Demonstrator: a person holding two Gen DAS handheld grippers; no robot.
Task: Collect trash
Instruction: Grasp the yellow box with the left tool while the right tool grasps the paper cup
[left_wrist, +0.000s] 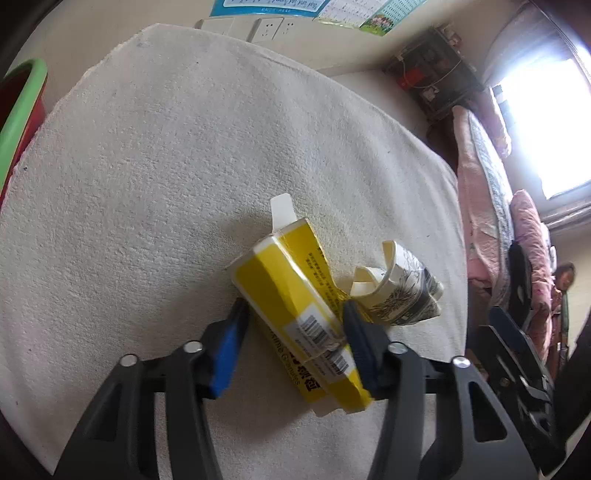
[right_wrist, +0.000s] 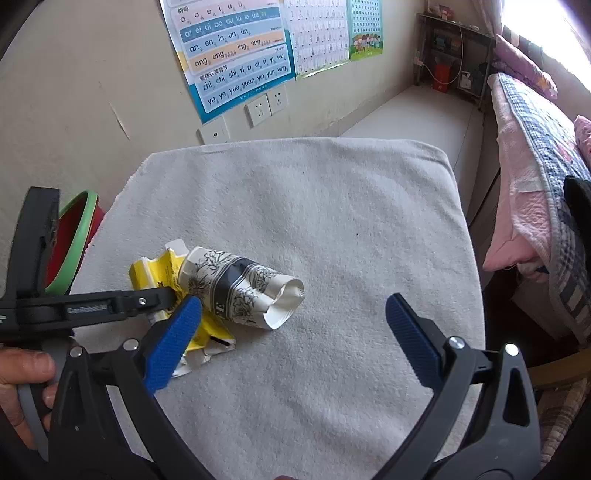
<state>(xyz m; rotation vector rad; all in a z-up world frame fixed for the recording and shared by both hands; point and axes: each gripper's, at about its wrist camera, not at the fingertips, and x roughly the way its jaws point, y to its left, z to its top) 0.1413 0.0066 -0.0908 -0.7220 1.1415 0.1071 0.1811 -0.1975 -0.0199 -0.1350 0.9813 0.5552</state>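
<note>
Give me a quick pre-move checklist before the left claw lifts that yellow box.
1. Left claw straddles the yellow box: ok.
2. Both pads touch the box: cannot tell; a gap shows at the blue pad.
3. Crushed paper cup free of the box: not ok, it leans on it.
4. Right claw open: ok.
5. Red bin with green rim in view beside the table: ok.

The box (right_wrist: 162, 273) lies on the cloth (right_wrist: 332, 206), touching the cup (right_wrist: 236, 288) on the cup's left. The bin (right_wrist: 74, 243) stands off the cloth's left edge, the bed (right_wrist: 535, 155) off its right.
</note>
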